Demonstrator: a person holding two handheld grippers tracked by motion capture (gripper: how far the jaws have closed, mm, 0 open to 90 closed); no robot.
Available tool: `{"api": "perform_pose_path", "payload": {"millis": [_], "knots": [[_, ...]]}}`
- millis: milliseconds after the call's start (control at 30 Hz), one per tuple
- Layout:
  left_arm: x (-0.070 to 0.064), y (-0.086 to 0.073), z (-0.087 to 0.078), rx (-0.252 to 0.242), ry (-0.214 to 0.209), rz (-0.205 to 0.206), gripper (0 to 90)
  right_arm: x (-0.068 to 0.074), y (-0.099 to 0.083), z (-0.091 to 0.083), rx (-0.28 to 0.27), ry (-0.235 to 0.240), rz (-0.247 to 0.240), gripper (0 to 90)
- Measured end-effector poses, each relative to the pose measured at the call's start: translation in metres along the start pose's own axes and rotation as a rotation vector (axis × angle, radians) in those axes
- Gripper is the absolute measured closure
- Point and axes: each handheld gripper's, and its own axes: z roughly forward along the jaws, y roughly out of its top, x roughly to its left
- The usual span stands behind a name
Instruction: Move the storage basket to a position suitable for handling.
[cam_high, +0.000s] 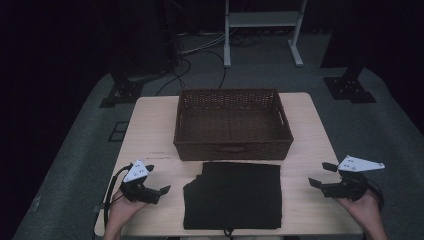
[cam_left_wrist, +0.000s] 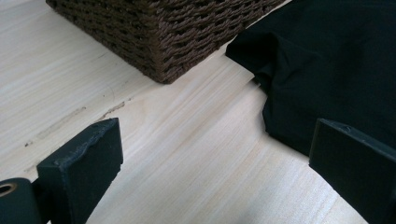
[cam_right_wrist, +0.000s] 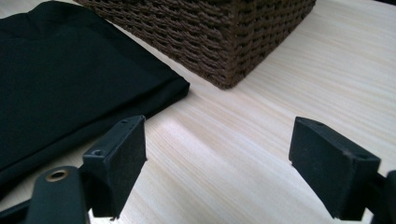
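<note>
A folded black cloth (cam_high: 232, 195) lies flat on the wooden table (cam_high: 150, 135) near its front edge. Just behind it stands an empty brown wicker basket (cam_high: 233, 122). My left gripper (cam_high: 155, 191) rests low at the front left, open, with bare table between its jaws; the black cloth (cam_left_wrist: 336, 60) lies to its right and the basket corner (cam_left_wrist: 163, 32) ahead. My right gripper (cam_high: 319, 176) hovers at the front right, open and empty, pointing toward the black cloth (cam_right_wrist: 70, 79) and the basket corner (cam_right_wrist: 224, 37).
A white metal stand (cam_high: 262, 30) and loose cables (cam_high: 200, 55) sit on the grey floor beyond the table. Black stand bases (cam_high: 122, 92) (cam_high: 350, 87) flank the table's far corners. Bare wood lies on both sides of the cloth.
</note>
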Motion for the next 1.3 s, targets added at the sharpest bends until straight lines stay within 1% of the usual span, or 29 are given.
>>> {"api": "perform_pose_path", "payload": {"millis": [100, 133, 167, 200, 233, 267, 300, 367, 433, 467, 500, 533, 567, 633, 667, 700, 733, 767, 800, 833, 900, 933, 1000, 1067, 1133, 1167, 1200, 1267, 1300], "knots": [[0.001, 0.003, -0.001, -0.003, -0.002, 0.007, 1.9, 0.000, 0.007, -0.001, -0.013, 0.017, -0.012, 17.1], [0.001, 0.007, -0.003, 0.004, -0.008, 0.019, 1.9, 0.000, 0.009, -0.002, -0.017, 0.024, -0.015, 17.1], [0.001, 0.007, -0.003, 0.004, -0.008, 0.019, 1.9, 0.000, 0.009, -0.002, -0.017, 0.024, -0.015, 17.1], [0.001, 0.010, -0.003, 0.004, -0.009, 0.024, 1.9, 0.001, 0.013, -0.003, -0.021, 0.034, -0.025, 17.0], [0.001, 0.012, -0.004, 0.006, -0.010, 0.033, 1.9, 0.001, 0.013, -0.003, -0.021, 0.034, -0.025, 17.0], [0.000, 0.015, -0.005, 0.002, -0.011, 0.041, 1.9, 0.002, 0.017, -0.003, -0.015, 0.043, -0.036, 16.4], [0.000, 0.018, -0.005, 0.001, -0.014, 0.049, 1.9, 0.002, 0.017, -0.003, -0.015, 0.043, -0.036, 16.4], [-0.002, 0.027, -0.006, -0.011, -0.026, 0.065, 1.9, 0.005, 0.023, -0.003, -0.003, 0.055, -0.059, 16.2], [-0.004, 0.033, -0.005, -0.006, -0.035, 0.080, 1.9, 0.006, 0.029, -0.003, -0.001, 0.068, -0.074, 15.8], [-0.004, 0.033, -0.005, -0.006, -0.035, 0.080, 1.9, 0.007, 0.031, -0.002, 0.005, 0.072, -0.084, 15.8], [-0.006, 0.039, -0.002, 0.002, -0.044, 0.097, 1.9, 0.008, 0.035, -0.002, 0.013, 0.075, -0.093, 15.7], [-0.006, 0.039, -0.002, 0.002, -0.044, 0.097, 1.9, 0.008, 0.035, -0.002, 0.013, 0.075, -0.093, 15.7], [-0.007, 0.042, -0.001, 0.004, -0.050, 0.106, 1.9, 0.009, 0.038, -0.002, 0.017, 0.079, -0.106, 15.7], [-0.010, 0.050, 0.001, 0.014, -0.060, 0.129, 1.9, 0.013, 0.048, -0.002, 0.030, 0.094, -0.130, 15.6], [-0.010, 0.050, 0.001, 0.014, -0.060, 0.129, 1.9, 0.014, 0.051, -0.002, 0.032, 0.098, -0.135, 15.6], [-0.013, 0.055, 0.003, 0.016, -0.068, 0.142, 1.9, 0.015, 0.054, -0.002, 0.033, 0.103, -0.145, 15.6], [-0.013, 0.055, 0.003, 0.016, -0.068, 0.142, 1.9, 0.016, 0.057, -0.001, 0.033, 0.109, -0.153, 15.6], [-0.014, 0.057, 0.004, 0.017, -0.074, 0.147, 1.9, 0.016, 0.057, -0.001, 0.033, 0.109, -0.153, 15.6], [-0.017, 0.062, 0.006, 0.032, -0.080, 0.172, 1.9, 0.019, 0.063, 0.000, 0.039, 0.123, -0.169, 15.6], [-0.017, 0.062, 0.006, 0.032, -0.080, 0.172, 1.9, 0.020, 0.065, 0.000, 0.040, 0.128, -0.183, 15.6], [-0.019, 0.067, 0.008, 0.038, -0.087, 0.186, 1.9, 0.021, 0.068, 0.001, 0.041, 0.136, -0.186, 15.6], [-0.020, 0.069, 0.009, 0.041, -0.091, 0.194, 1.9, 0.025, 0.072, 0.003, 0.049, 0.146, -0.202, 15.6], [-0.023, 0.074, 0.012, 0.050, -0.106, 0.207, 1.9, 0.028, 0.075, 0.005, 0.058, 0.157, -0.217, 15.6], [-0.024, 0.075, 0.013, 0.055, -0.110, 0.209, 1.9, 0.029, 0.077, 0.006, 0.062, 0.162, -0.223, 15.6], [-0.028, 0.079, 0.017, 0.059, -0.126, 0.224, 1.9, 0.034, 0.080, 0.011, 0.078, 0.178, -0.242, 15.6], [-0.028, 0.079, 0.017, 0.059, -0.126, 0.224, 1.9, 0.034, 0.080, 0.011, 0.078, 0.178, -0.242, 15.6], [-0.029, 0.081, 0.018, 0.060, -0.131, 0.228, 1.9, 0.038, 0.082, 0.015, 0.092, 0.188, -0.253, 15.6], [-0.032, 0.084, 0.021, 0.065, -0.142, 0.239, 1.9, 0.039, 0.083, 0.017, 0.097, 0.192, -0.263, 15.6], [-0.035, 0.087, 0.024, 0.064, -0.154, 0.245, 1.9, 0.042, 0.085, 0.020, 0.106, 0.207, -0.272, 15.6]]}}
